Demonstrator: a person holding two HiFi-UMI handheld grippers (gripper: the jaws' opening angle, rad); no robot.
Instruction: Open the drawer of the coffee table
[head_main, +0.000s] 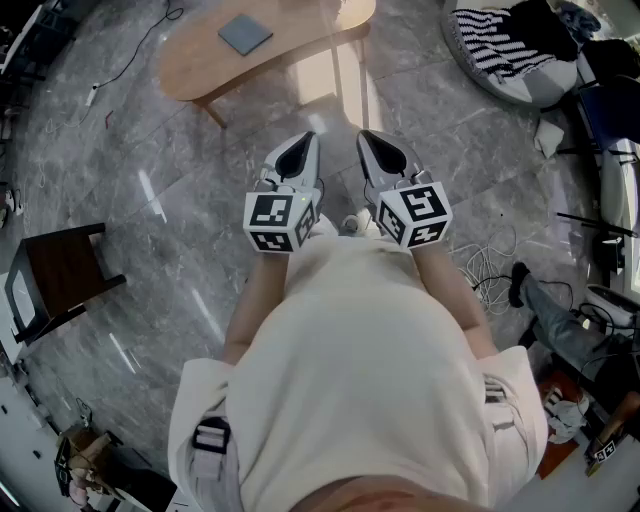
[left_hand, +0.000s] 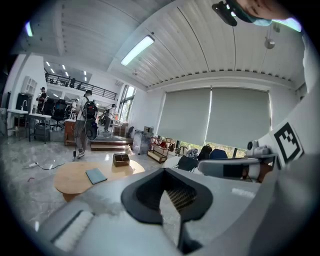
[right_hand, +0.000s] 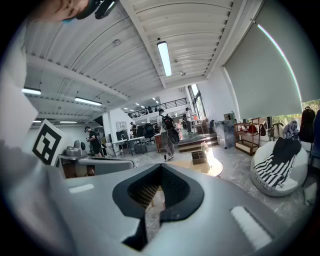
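Clenched shut, the left gripper's (left_hand: 167, 194) jaws hold nothing and touch nothing. Far off to their left a dark chair (head_main: 60, 275) stands on the grey floor (head_main: 200, 240). Ahead of their tips and mostly to their left, well apart from them, is the coffee table (left_hand: 75, 182). It is a pale wooden oval with a blue pad (left_hand: 96, 175) lying flat on top and a small open-topped box (left_hand: 121, 159) toward its far edge. Its drawer cannot be made out in any view.

Just to the right, beside the first pair but not touching it, the right gripper's (right_hand: 152, 194) jaws are likewise pressed together. They too are empty and in contact with nothing. The table's right end lies straight beyond their tips, well apart from them. Ahead and far to the right of both pairs sits a beanbag (head_main: 530, 85) with a striped cloth (head_main: 495, 35) draped over it.
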